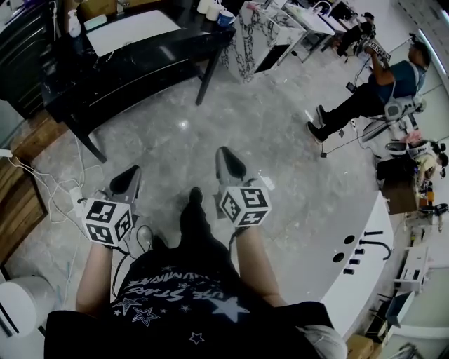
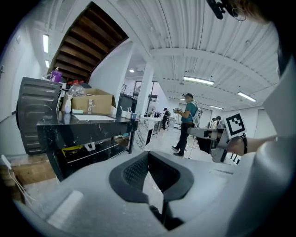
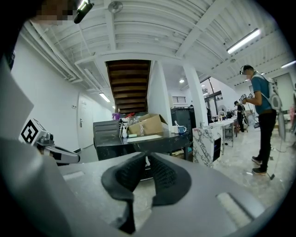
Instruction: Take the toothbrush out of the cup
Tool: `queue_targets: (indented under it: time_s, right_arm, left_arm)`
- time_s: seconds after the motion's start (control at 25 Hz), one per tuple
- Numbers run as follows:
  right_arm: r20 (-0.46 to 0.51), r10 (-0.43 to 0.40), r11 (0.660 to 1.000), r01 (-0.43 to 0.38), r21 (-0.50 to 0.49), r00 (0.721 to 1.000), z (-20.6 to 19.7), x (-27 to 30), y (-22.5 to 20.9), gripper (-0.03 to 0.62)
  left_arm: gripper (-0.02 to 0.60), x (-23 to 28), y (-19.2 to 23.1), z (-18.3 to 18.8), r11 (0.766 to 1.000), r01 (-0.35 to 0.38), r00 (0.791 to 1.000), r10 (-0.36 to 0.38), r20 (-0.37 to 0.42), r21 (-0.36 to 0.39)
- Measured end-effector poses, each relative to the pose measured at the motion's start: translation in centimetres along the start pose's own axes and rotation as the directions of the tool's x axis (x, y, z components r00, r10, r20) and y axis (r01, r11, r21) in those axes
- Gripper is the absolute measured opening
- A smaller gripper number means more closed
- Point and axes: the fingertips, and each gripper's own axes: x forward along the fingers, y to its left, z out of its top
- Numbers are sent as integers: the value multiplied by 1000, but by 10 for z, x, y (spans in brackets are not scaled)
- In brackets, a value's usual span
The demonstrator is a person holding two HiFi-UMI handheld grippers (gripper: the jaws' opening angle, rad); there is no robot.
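Note:
Far ahead stands a black table (image 1: pixel 133 63), and at its far right corner is a blue cup (image 1: pixel 226 17) beside white cups (image 1: pixel 209 8). In the right gripper view the blue cup (image 3: pixel 182 129) has a pale stick, likely the toothbrush (image 3: pixel 176 124), rising from it. Both grippers hang over the floor in front of the person, well short of the table. My left gripper (image 1: pixel 132 172) (image 2: pixel 148 153) is shut with nothing between its pads. My right gripper (image 1: pixel 223 151) (image 3: pixel 147 156) is likewise shut and empty.
A marbled white cabinet (image 1: pixel 256 35) stands right of the table. A seated person (image 1: pixel 372 91) is at the far right, and another stands in the aisle (image 2: pixel 187 121). A curved white counter with a black faucet (image 1: pixel 365 277) lies at the right. Cables (image 1: pixel 59 186) trail on the floor at left.

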Motion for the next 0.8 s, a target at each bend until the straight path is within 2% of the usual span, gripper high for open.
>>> queue_targets:
  time_s: [0.2,0.28,0.44,0.8]
  right_arm:
    - [1,13,1000,-13,25,1000,1,35,-34,194]
    - [-7,29,999,-29,35,1000,4,58,-52,229]
    - [-6,67,996,-67,64,998,21,111,-99,233]
    - [11,144,989,-144,41,990,73,215,-193,233]
  left_arm:
    - [9,38,8,7,1000,-22,1000,22,-15,1]
    - [9,60,14,16,999,-41,999,42,-18,8]
    - [9,114,23,43,996,-83,996,83,-16,11]
    - [9,235,32,111,990,-135,991,134,12,40]
